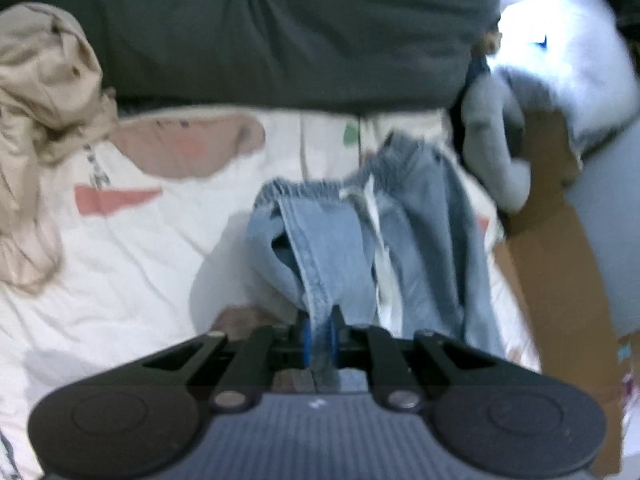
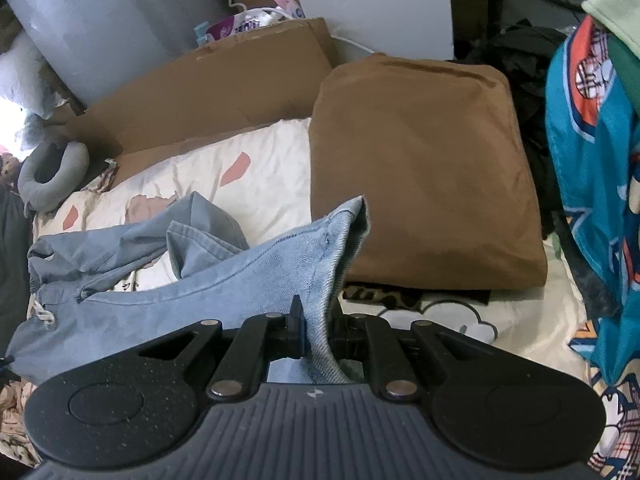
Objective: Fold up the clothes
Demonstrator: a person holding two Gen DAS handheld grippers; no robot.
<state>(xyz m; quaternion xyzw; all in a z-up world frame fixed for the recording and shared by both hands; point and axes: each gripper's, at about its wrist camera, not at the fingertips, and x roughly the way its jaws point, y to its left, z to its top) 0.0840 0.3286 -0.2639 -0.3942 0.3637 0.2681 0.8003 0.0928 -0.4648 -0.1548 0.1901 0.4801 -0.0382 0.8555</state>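
Denim fills both sets of tongs. Left tongs (image 1: 319,330) are pinched tight on a seamed fold of pale blue jeans (image 1: 360,236), the cloth running between blue pads (image 1: 306,334) and rising forward from the grip. Right tongs (image 2: 318,330) are likewise closed on a hemmed edge of the jeans (image 2: 224,288), which stands up in a point just past the black fingers (image 2: 297,330).

From the left grip the jeans hang in loose vertical folds, with an elastic waistband bunched at the far end; the left view is blurred, so the seams are hard to read. From the right grip the garment stretches away to the left and lies rumpled on the bed (image 2: 272,152), its cream sheet printed with pink and tan shapes.

Just beyond the raised hem in the right view sits a folded brown cloth (image 2: 424,168), lying on the bed with a leopard-print piece under its near edge. Flat cardboard (image 2: 208,88) leans behind the bed, with a grey neck pillow (image 2: 52,176) at its left end. Blue printed fabric (image 2: 592,184) hangs at the right edge.

In the left view a crumpled beige garment (image 1: 48,92) lies on the sheet (image 1: 132,240) at left, well apart from the jeans. A dark grey mass (image 1: 260,32) spans the far side; what it is cannot be told.
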